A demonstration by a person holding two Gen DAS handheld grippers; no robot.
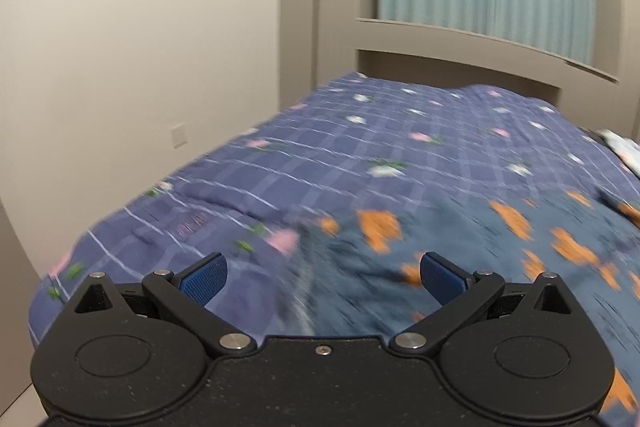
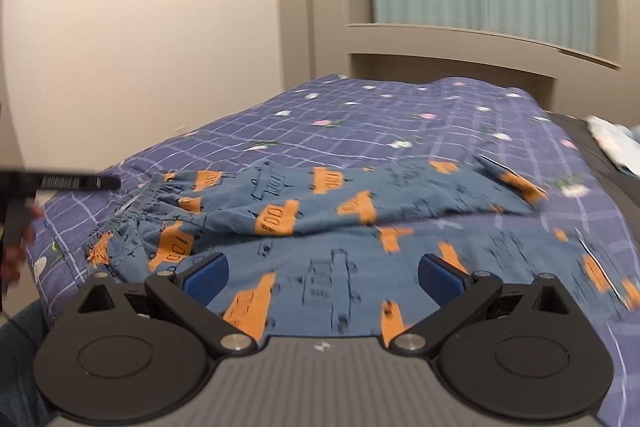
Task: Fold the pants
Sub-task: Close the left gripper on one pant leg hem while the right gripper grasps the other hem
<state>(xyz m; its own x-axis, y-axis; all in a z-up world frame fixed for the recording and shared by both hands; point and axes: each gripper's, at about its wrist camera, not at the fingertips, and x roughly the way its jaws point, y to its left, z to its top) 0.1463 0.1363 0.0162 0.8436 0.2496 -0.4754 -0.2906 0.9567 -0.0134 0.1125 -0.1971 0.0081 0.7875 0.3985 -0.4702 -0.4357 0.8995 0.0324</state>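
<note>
Pants (image 2: 320, 211) are spread on the bed (image 2: 360, 115) ahead of the left gripper (image 1: 323, 275) and right gripper (image 2: 323, 275), both held spread, empty, ready for grasping.

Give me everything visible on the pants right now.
The pants are thin blue fabric printed with orange vehicles and black line drawings. They lie across the purple checked bedspread, gathered elastic waistband to the left, one leg folded over the other and wrinkled. Both tongs hover open; neither visibly grips them.
</note>
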